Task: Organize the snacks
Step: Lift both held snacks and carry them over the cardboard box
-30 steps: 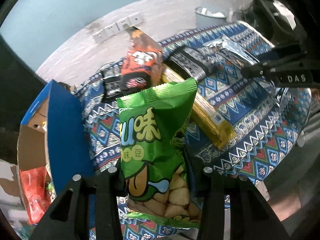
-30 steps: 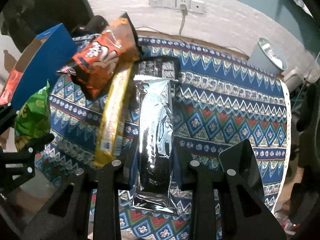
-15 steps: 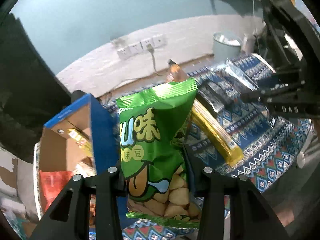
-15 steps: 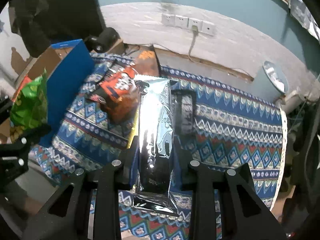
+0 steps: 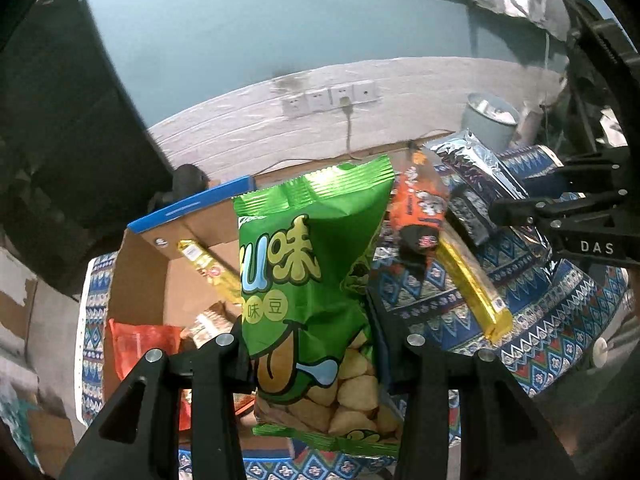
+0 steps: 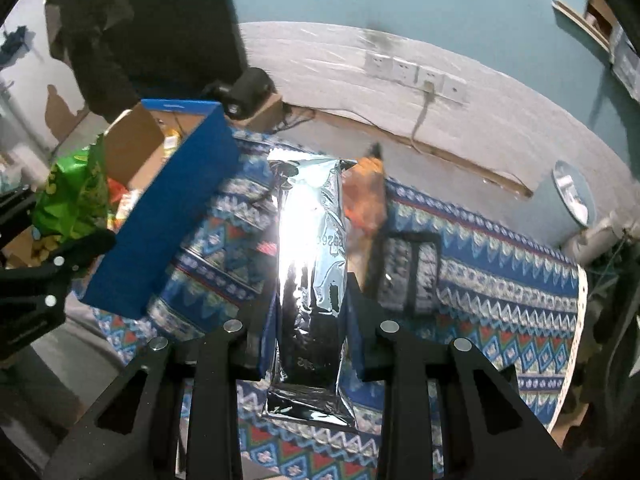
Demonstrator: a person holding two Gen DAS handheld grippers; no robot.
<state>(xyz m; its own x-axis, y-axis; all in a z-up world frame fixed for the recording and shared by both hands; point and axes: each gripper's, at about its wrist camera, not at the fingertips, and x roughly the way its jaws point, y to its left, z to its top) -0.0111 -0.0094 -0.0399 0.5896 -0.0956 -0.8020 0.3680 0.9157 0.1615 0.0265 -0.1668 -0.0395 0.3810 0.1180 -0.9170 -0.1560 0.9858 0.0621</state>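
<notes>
In the left wrist view, the left gripper [image 5: 312,344] clamps a green snack bag [image 5: 308,280] above the open cardboard box [image 5: 140,280], showing packets inside and a gold bar [image 5: 472,288] on the patterned cloth [image 5: 560,340]. In the right wrist view, the right gripper [image 6: 308,332] clamps a silver packet [image 6: 310,264] over the cloth beside the box's blue outer wall.

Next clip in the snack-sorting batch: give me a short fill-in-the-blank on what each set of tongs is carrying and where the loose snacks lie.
1. The left tongs are shut on a ____ snack bag.
2. The right tongs are shut on a long ____ foil pack.
3. The cardboard box has a ____ outer wall.
4. The long gold bar lies on the patterned ____.

Missing words: green; silver; blue; cloth
</notes>
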